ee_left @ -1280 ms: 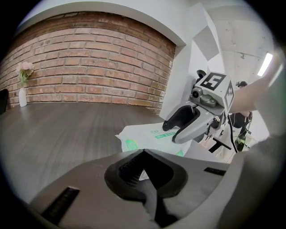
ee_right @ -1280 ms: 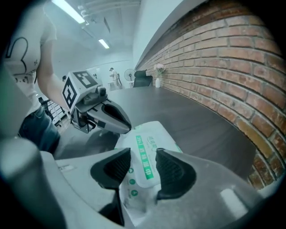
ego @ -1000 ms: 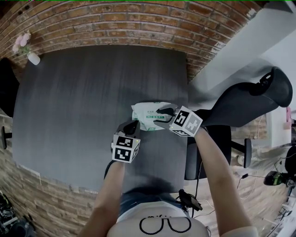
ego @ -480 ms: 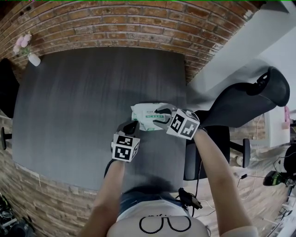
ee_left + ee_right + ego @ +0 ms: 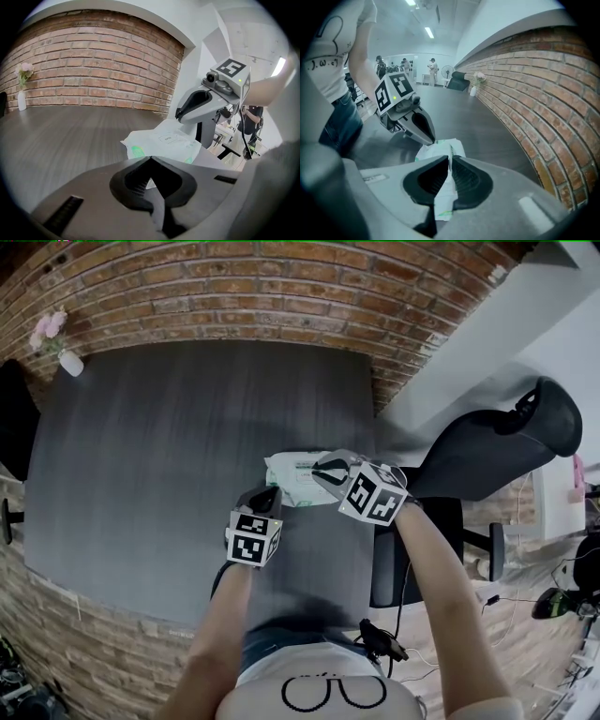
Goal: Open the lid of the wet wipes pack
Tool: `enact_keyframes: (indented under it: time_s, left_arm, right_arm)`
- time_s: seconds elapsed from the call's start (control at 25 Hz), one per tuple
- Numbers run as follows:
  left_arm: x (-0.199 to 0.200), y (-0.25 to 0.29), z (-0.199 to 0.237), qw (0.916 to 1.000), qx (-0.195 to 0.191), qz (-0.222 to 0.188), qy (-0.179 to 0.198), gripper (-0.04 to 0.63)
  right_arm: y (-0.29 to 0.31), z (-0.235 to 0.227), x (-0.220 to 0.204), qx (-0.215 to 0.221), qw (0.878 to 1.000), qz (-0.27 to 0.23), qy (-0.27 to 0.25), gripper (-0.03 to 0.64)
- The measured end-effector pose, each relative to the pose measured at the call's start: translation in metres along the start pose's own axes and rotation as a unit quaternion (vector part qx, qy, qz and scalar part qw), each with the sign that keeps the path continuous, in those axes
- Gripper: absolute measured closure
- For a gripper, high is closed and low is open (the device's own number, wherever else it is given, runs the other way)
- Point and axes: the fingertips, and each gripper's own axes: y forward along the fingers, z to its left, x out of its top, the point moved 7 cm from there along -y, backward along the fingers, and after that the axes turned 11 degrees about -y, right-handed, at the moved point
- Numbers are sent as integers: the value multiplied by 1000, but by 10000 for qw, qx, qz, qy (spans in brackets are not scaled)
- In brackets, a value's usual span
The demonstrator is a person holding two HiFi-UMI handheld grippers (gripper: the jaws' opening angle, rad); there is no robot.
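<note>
A white and green wet wipes pack (image 5: 293,480) lies near the right edge of the dark table (image 5: 169,446). My left gripper (image 5: 272,494) is at the pack's near end, jaws together with a sliver of white film between them (image 5: 150,161). My right gripper (image 5: 323,468) stands on the pack's far right part. Its jaws have just been closing and now pinch a thin white and green sheet of the pack (image 5: 450,161). Whether that sheet is the lid flap or the pack's edge I cannot tell. A small label (image 5: 167,138) shows on the pack's top.
A white vase of pink flowers (image 5: 58,345) stands at the table's far left corner. A brick wall (image 5: 234,287) runs behind the table. A black office chair (image 5: 497,442) is just past the table's right edge. People stand far off in the right gripper view.
My right gripper has rolled, risen a little and shut on the pack's thin sheet; its jaws were wide before. The left gripper and the pack's near end have stayed put.
</note>
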Motion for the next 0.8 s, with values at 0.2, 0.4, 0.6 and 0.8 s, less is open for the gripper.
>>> enact_keyframes:
  time_s: [0.2, 0.4, 0.6, 0.8]
  left_arm:
    - [0, 0, 0, 10000, -38, 18, -18, 597]
    - [1, 0, 1, 10000, -71, 57, 9, 597]
    - [2, 1, 1, 9999, -132, 62, 7, 597]
    - [1, 1, 3, 9997, -223, 90, -27, 597]
  right_arm:
    - [-1, -10, 1, -288, 9996, 61, -43, 600]
    - [3, -26, -1, -651, 9977, 132, 141, 597]
    - [11, -42, -6, -904, 9953, 264, 215, 586]
    - [25, -48, -20, -908, 9939, 483, 391, 531]
